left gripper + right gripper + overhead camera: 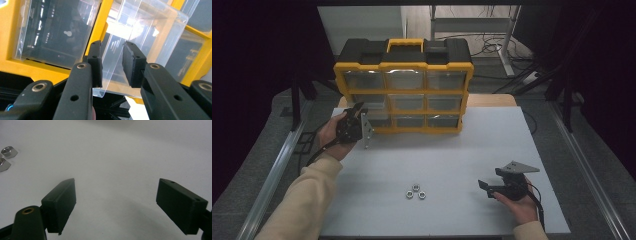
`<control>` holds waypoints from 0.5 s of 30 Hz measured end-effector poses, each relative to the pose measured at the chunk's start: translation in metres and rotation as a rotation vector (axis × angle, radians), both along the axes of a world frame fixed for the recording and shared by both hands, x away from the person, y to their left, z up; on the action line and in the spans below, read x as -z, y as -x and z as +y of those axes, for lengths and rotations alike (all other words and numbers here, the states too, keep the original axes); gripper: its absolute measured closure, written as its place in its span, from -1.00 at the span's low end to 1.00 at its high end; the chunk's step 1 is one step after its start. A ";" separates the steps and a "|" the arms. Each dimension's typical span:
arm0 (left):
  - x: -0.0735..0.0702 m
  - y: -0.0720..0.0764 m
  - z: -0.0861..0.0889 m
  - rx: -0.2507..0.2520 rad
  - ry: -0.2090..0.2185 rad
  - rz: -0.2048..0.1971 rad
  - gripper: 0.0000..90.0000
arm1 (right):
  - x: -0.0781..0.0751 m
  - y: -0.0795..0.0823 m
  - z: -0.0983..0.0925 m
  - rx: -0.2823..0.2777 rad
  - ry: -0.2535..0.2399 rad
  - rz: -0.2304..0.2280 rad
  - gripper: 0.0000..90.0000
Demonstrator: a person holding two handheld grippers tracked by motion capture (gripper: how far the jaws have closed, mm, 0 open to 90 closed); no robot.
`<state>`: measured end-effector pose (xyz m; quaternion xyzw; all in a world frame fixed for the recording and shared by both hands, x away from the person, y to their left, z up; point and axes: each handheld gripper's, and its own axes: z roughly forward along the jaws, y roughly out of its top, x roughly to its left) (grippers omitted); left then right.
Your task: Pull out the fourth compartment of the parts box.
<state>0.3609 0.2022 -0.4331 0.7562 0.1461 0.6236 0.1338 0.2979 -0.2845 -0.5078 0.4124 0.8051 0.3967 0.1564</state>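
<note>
A yellow and black organizer with clear drawers stands at the back of the grey table. My left gripper is at its lower left corner. In the left gripper view the jaws hold the front lip of a clear drawer, which sticks out of its yellow frame at a tilt. Three steel nuts lie together near the table's front middle. My right gripper rests low at the front right, open, with bare table between its pads; the nuts lie off to its left.
Metal rails run along both sides of the table. Cables and a frame's legs lie on the floor behind the organizer. Both forearms come in from the table's front edge.
</note>
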 end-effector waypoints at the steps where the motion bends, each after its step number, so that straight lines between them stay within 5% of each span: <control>1: 0.000 0.000 0.000 0.000 0.000 0.000 0.55 | 0.000 0.000 0.000 0.000 0.000 0.000 -0.62; 15: 0.000 0.005 0.001 0.006 0.001 0.000 0.55 | 0.000 0.000 0.000 0.001 0.001 -0.001 -0.62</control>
